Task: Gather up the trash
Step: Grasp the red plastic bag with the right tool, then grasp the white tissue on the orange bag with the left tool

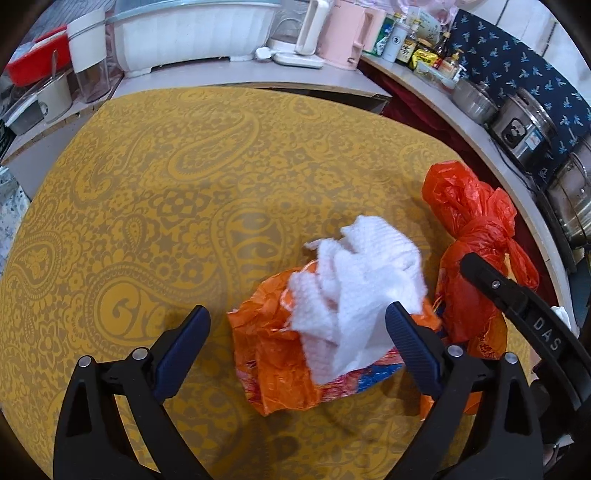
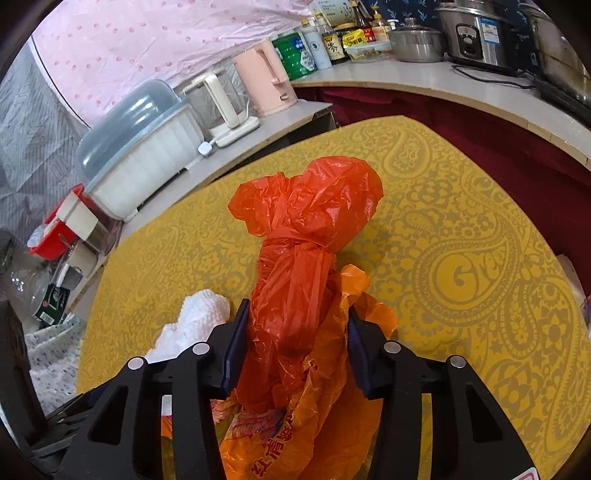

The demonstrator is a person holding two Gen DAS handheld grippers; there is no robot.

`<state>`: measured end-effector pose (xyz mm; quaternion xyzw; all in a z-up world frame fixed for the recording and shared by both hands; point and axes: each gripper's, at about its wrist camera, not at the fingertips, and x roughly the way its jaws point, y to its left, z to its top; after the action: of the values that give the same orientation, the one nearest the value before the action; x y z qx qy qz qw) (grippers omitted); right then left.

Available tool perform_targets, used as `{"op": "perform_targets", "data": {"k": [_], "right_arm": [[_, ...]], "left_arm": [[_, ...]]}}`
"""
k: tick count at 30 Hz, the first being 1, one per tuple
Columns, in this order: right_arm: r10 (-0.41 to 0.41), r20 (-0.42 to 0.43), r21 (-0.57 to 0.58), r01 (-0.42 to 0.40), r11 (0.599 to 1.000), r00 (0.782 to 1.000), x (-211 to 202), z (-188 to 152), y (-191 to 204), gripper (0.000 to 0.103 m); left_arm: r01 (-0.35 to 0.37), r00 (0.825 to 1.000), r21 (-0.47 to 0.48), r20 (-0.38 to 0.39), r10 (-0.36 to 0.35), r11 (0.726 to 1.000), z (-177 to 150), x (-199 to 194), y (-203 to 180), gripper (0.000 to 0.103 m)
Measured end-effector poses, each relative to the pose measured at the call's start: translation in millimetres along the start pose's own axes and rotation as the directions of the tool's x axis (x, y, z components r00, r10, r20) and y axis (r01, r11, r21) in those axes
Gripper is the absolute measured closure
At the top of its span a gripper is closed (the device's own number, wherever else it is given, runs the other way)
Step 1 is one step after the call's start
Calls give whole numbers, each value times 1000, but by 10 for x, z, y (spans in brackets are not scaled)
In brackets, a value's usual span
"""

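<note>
The knotted red plastic bag [image 2: 303, 236] lay on the yellow paisley worktop [image 2: 461, 229], its twisted lower part pinched between the right tongs [image 2: 295, 328], which were clamped on it together with the edge of the printed orange bag [image 2: 295, 435] beneath. From the left wrist view, the same red bag [image 1: 469, 221] sat at about three o'clock from the frame's centre, with the right tongs' black arm crossing in front of it. A crumpled white paper towel [image 1: 362, 273] rested on the printed orange bag [image 1: 273, 343], at about five o'clock from centre. The left tongs [image 1: 299, 325] stood wide apart, one finger [image 1: 410, 339] touching or just in front of the towel's right edge, the other on the far side of the orange bag; whether they touched the bag I could not tell. In the right wrist view the towel [image 2: 199, 317] showed at eight o'clock, just beside the red bag. Beyond the worktop, at twelve o'clock, a counter carried a pink kettle [image 1: 343, 29] and a white lidded dish rack [image 1: 195, 33].
</note>
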<state>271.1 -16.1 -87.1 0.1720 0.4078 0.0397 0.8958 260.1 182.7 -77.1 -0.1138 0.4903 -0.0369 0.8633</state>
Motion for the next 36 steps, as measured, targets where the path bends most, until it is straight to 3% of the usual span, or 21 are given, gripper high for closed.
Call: {"op": "perform_targets", "data": {"k": [6,10,14,16,18,23,25,36], "right_arm": [[6,43,31,-7,999,999,-237,85,-135,58],[-20,25,63,19,998,999,-318,5,-341,58],[-42,-7,89,42,995,999,-315,-140,-515,57],[-45,-21,96,47,994,999,-312,-193,-567,55],[-47,-25,99,49,994,999,-319,-235,-597,52],[-66,10,107,65,992,998,-453,-236,-650,42],[-77,34,112,72,991,996,-537,-203,-682,36],[-101,77,115,91,989,992,-585,45,-759,34]], "left_arm": [[24,1000,16,1,-24,1000,12,-33,-97,12],[34,999,42,-14,-33,999,2,42,-206,14],[36,999,85,-29,-34,996,-29,129,-345,38],[22,1000,107,-24,-19,994,-48,153,-408,45],[20,1000,114,-22,-18,993,-54,152,-442,61],[30,1000,104,-8,-30,994,-43,81,-465,79],[44,999,100,0,-45,994,-23,19,-465,93],[103,993,64,53,-106,993,104,-320,-466,94]]}}
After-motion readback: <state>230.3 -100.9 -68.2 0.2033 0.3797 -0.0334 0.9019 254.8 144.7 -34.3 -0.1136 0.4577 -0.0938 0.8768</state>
